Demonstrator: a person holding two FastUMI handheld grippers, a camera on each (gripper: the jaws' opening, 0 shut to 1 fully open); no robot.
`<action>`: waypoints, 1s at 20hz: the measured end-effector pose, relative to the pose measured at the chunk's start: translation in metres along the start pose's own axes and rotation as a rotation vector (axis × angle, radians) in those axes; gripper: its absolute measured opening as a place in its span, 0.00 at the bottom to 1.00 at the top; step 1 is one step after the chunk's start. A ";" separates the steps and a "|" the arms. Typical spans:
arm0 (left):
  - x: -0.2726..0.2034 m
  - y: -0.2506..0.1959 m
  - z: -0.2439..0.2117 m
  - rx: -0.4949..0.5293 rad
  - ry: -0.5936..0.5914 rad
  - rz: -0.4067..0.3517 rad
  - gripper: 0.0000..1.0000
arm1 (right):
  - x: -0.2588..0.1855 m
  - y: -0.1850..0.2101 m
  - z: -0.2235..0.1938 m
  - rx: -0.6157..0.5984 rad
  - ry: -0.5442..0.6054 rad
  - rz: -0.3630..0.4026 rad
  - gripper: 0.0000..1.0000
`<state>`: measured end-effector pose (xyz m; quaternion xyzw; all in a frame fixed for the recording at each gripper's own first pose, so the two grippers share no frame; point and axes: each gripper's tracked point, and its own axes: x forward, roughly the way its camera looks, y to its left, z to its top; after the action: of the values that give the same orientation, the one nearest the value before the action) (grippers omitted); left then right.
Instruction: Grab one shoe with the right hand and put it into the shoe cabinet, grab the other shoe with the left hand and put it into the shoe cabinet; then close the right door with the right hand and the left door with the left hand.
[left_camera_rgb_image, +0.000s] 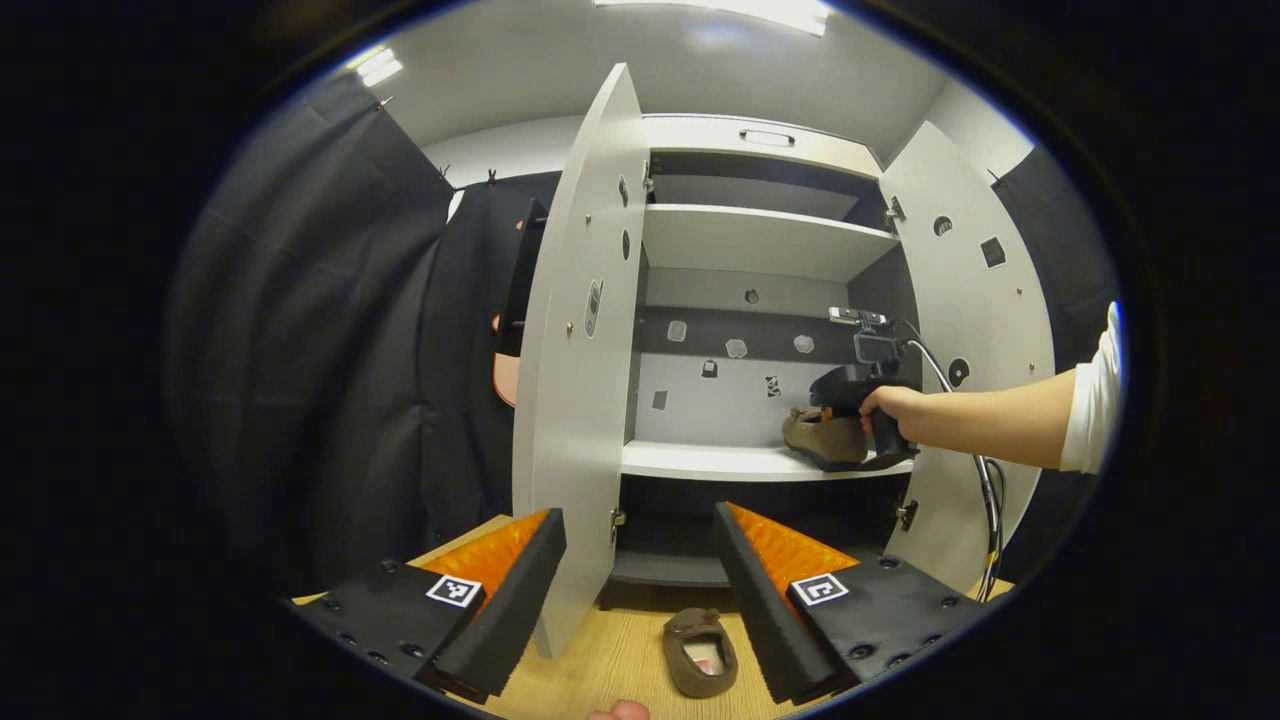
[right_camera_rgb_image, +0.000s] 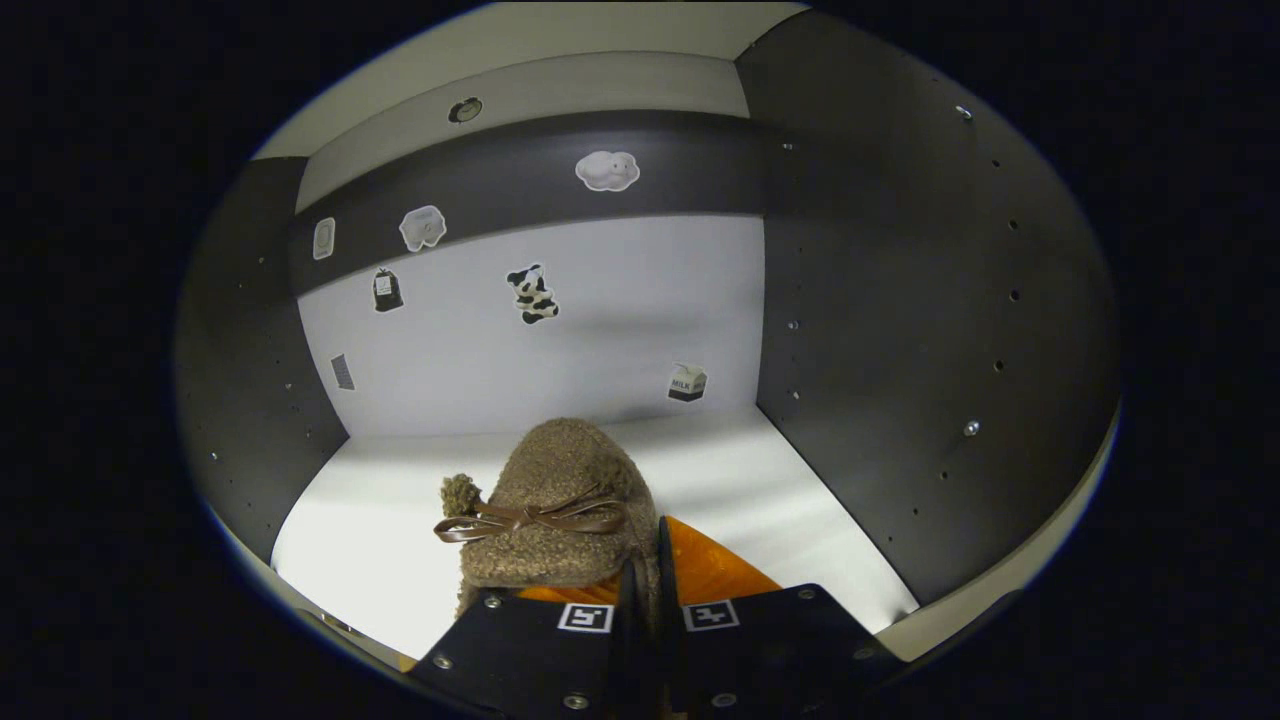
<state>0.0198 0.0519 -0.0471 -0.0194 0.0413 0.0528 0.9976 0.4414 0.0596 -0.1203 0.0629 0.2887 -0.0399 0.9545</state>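
In the right gripper view, a brown fuzzy shoe (right_camera_rgb_image: 550, 500) with a leather bow rests on the white shelf (right_camera_rgb_image: 800, 490) inside the shoe cabinet. My right gripper (right_camera_rgb_image: 648, 562) is shut on its right rim. The left gripper view shows that shoe (left_camera_rgb_image: 822, 438) on the middle shelf (left_camera_rgb_image: 700, 460), with a hand holding the right gripper (left_camera_rgb_image: 848, 392) over it. The other brown shoe (left_camera_rgb_image: 700, 650) lies on the wooden floor in front of the cabinet. My left gripper (left_camera_rgb_image: 640, 590) hangs open above and just behind it, nothing between its fingers. Both the left door (left_camera_rgb_image: 580, 350) and the right door (left_camera_rgb_image: 975, 330) stand open.
The cabinet has an upper shelf (left_camera_rgb_image: 750, 240) and a dark lower compartment (left_camera_rgb_image: 670, 560). Its dark side wall (right_camera_rgb_image: 900, 300) stands close on the right of the held shoe. Small stickers dot the back panel (right_camera_rgb_image: 560, 340). A cable (left_camera_rgb_image: 985, 480) hangs from the right gripper beside the right door.
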 end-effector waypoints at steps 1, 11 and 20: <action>0.001 0.001 -0.001 -0.001 0.000 0.002 0.96 | -0.002 -0.003 0.000 -0.012 0.001 -0.010 0.14; 0.002 -0.004 -0.004 -0.025 0.004 -0.016 0.96 | -0.024 -0.023 -0.010 -0.077 0.056 -0.006 0.80; 0.000 -0.003 -0.004 -0.045 0.009 -0.013 0.96 | -0.061 -0.010 0.000 -0.078 0.037 0.076 0.88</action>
<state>0.0193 0.0488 -0.0509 -0.0421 0.0444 0.0472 0.9970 0.3894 0.0524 -0.0873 0.0372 0.3051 0.0090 0.9516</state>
